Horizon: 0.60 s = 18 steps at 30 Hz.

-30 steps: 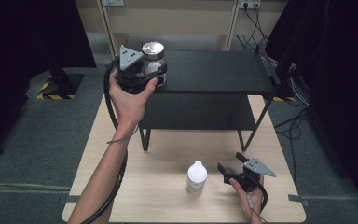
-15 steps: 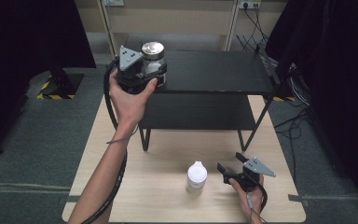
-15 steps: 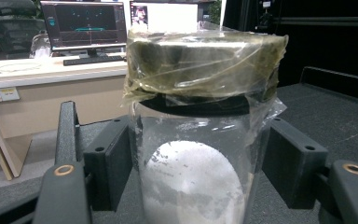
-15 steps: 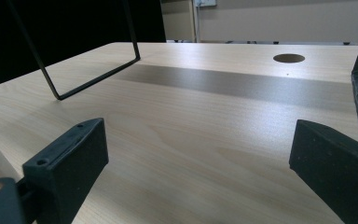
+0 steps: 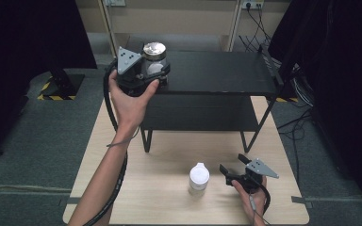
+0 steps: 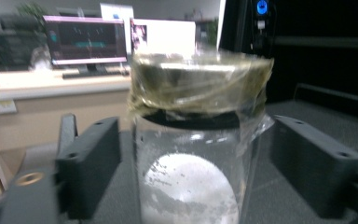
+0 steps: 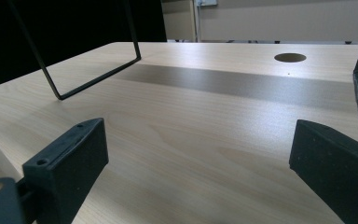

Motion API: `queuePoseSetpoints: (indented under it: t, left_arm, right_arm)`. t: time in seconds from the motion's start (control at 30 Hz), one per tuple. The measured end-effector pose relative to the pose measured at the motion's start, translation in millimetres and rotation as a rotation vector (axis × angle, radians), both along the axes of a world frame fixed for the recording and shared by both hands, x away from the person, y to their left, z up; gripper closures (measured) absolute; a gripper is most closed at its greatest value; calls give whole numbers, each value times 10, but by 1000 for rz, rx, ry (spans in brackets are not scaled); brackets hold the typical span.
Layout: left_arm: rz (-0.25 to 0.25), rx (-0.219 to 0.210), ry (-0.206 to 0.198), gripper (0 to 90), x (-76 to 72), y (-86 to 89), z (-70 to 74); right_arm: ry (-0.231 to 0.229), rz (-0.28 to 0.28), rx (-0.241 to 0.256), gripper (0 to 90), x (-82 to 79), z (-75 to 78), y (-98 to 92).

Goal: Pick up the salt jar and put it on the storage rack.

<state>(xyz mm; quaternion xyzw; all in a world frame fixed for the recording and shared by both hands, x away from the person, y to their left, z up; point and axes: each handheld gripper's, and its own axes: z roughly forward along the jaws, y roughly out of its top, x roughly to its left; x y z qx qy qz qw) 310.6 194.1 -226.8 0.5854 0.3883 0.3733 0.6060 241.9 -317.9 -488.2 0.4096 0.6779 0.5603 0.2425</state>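
At the upper left of the high view, the left tongs [image 5: 152, 70] sit spread around a clear glass jar [image 6: 193, 154] with a gold metal lid under crinkled film, standing on the matte black shelf [image 5: 217, 73]. Lower right, the right tongs [image 5: 230, 165] gape over the pale wood-grain tabletop [image 7: 191, 116], beside a white plastic bottle [image 5: 199, 177].
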Motion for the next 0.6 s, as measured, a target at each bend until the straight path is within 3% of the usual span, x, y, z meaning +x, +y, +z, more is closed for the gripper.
queuePoseSetpoints:
  t: [0.07,0.23,0.6]
  left_arm:
    - [-9,-2,-35,38,-38,20,-56]
    - [-20,21,-102,0,-132,50,-162]
    - [-1,22,-145,0,-240,122,-367]
  right_arm:
    - [0,1,-1,46,1,1,0]
    - [2,2,0,46,6,3,-4]
    - [3,3,2,46,7,2,-5]
